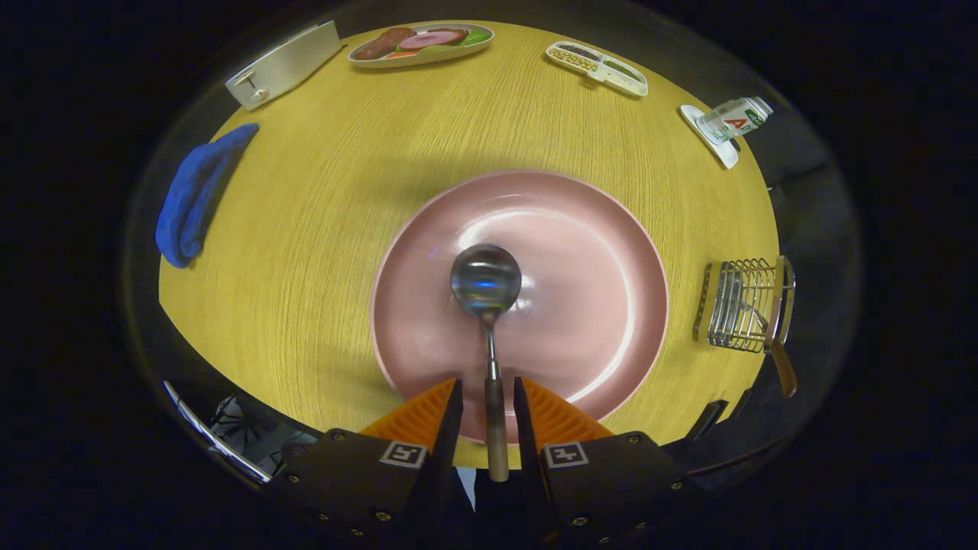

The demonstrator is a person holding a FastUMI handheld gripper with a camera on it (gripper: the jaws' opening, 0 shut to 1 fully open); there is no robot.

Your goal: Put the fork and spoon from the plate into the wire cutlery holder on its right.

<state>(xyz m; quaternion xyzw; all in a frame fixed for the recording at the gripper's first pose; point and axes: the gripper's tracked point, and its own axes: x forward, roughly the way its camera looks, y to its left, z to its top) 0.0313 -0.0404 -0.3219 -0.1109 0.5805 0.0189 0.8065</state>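
- Gripper (pixel 487 401): fingers stand narrowly apart either side of the spoon (pixel 489 321) handle; actual contact is unclear.
- Spoon bowl lies on the pink plate (pixel 611 229).
- Wire cutlery holder (pixel 737 305), holding a wooden-handled utensil (pixel 779 351), sits right of the plate.

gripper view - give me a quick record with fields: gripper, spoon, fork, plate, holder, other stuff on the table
gripper: gripper fingers either side of the spoon handle, small gaps showing, not clamped
spoon: spoon bowl over the plate, handle running back between the fingers
fork: one utensil already stands in the holder, its handle sticking out; cannot tell if it is the fork
plate: pink plate, just ahead of the fingers
holder: wire cutlery holder, right of the plate
other: blue cloth, food dish, divided tray, bottle
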